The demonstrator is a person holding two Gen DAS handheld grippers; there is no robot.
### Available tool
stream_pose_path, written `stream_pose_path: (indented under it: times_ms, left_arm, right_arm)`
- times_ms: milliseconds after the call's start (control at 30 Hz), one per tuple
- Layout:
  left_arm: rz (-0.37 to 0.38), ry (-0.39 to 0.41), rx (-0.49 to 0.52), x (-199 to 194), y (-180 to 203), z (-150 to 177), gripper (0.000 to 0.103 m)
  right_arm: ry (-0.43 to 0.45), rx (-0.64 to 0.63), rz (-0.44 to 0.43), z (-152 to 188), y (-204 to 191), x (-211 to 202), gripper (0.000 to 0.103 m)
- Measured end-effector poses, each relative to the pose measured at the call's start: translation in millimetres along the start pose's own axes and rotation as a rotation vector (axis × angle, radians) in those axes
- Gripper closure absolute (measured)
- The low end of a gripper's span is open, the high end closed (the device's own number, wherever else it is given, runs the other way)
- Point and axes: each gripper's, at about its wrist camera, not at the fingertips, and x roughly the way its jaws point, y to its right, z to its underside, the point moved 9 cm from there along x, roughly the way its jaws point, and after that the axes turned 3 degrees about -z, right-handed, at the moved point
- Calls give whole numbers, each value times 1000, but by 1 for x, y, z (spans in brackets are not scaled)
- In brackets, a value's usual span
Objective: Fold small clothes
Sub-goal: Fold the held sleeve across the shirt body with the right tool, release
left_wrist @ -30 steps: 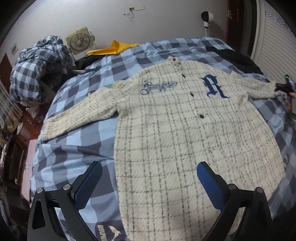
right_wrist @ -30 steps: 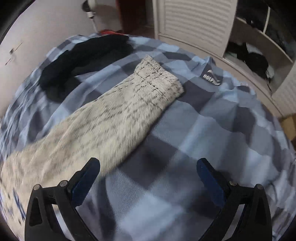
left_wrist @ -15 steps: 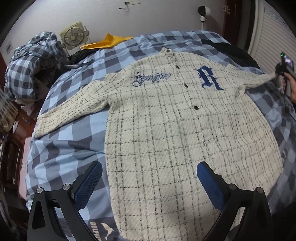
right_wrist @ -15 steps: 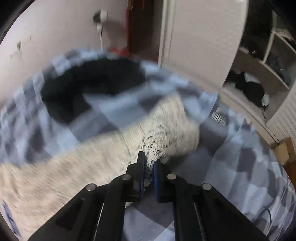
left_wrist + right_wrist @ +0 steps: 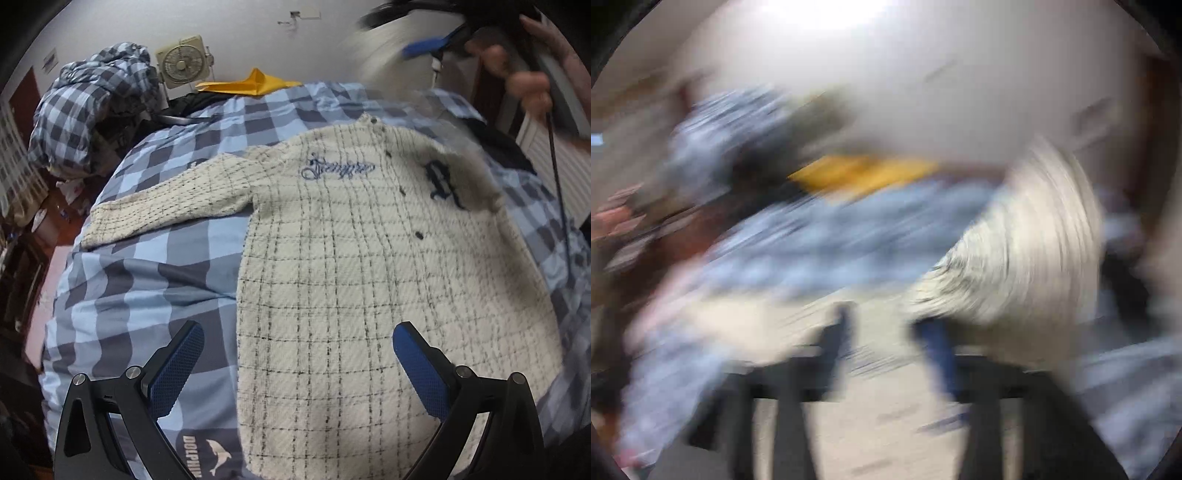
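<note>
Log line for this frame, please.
phase: folding sleeve over jacket | right gripper: blurred, mid-swing | left gripper: open, idle

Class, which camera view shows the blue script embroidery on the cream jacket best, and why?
The left wrist view: the script embroidery sits sharp on the cream jacket. The right wrist view is motion-blurred; only smeared cream fabric shows, no embroidery.
</note>
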Motion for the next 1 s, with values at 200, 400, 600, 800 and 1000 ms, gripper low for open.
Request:
stream_pose_path:
  times_ms: [200, 400, 600, 800, 1000]
  left_arm:
    - [30, 9, -15, -6, -2, 0, 0]
    - [76, 23, 6, -13, 12, -2, 0]
    - [79, 10, 28, -10, 21, 1, 0]
    - [58, -32, 17, 7, 23, 3, 0]
    - [43, -73, 45, 23, 34, 6, 0]
  right_arm:
    - [-51, 56, 10, 48, -1, -11, 32]
    - [-89, 49, 524, 113, 116, -78, 13]
    - [-347, 84, 850, 204, 219, -82, 14]
    - [-414, 142, 823, 227, 239, -18, 14]
    - [-386, 181, 881, 199, 257, 40, 14]
